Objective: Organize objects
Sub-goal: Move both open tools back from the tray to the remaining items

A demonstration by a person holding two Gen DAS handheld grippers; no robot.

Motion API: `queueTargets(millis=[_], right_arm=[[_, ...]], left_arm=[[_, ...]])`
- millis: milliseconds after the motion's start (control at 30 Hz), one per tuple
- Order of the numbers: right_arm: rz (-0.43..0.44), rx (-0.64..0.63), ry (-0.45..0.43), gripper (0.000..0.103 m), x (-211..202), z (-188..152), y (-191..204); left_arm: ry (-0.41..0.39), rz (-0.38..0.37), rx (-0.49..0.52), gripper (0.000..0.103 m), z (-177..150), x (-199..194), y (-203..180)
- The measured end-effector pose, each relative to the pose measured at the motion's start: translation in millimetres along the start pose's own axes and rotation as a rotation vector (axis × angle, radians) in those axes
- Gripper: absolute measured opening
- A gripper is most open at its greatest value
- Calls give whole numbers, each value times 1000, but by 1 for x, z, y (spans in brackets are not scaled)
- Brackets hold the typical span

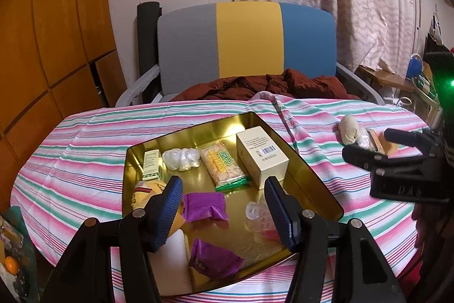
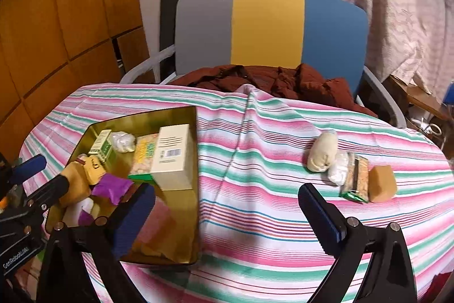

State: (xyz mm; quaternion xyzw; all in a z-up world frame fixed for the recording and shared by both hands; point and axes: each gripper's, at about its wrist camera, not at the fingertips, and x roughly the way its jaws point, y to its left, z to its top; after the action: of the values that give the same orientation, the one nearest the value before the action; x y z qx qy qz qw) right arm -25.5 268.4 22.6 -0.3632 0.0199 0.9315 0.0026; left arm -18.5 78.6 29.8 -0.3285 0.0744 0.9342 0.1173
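A gold tin tray [image 1: 193,129] [image 2: 142,117] sits on the striped cloth. It holds a cream box [image 1: 262,154] [image 2: 173,155], a snack packet [image 1: 222,166], a white plastic wad [image 1: 181,158], a small green-white box [image 1: 151,163], two purple packets [image 1: 205,206] and a yellow plush [image 2: 76,181]. My left gripper [image 1: 221,189] [image 2: 51,171] hovers open over the tray's near half, holding nothing. My right gripper [image 2: 227,189] [image 1: 367,144] is open above bare cloth. To its right lie a cream cloth ball [image 2: 323,152], a plastic wad [image 2: 339,169], a second snack packet [image 2: 357,179] and an orange sponge block [image 2: 381,183].
A chair [image 1: 247,39] with a grey, yellow and blue back stands behind the table, with a brown garment [image 1: 264,87] on its seat. A cloth fold [image 2: 241,132] runs between the tray and the loose items. Curtains hang at the back right; wooden panels stand at the left.
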Motion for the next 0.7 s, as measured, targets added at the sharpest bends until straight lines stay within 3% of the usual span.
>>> queueTargets(millis=[367,567,700], right_arm=[[-110,53,15,103,3,13,-62],[-199,155,35,103,7,19,-128],[-252,287,29,103,9,16,-182]], left_arm=[[39,-46,55,61,-3,13,-25],[59,-132,60,61,-1,21,-36],[83,-190,50,61,3,27,-45]])
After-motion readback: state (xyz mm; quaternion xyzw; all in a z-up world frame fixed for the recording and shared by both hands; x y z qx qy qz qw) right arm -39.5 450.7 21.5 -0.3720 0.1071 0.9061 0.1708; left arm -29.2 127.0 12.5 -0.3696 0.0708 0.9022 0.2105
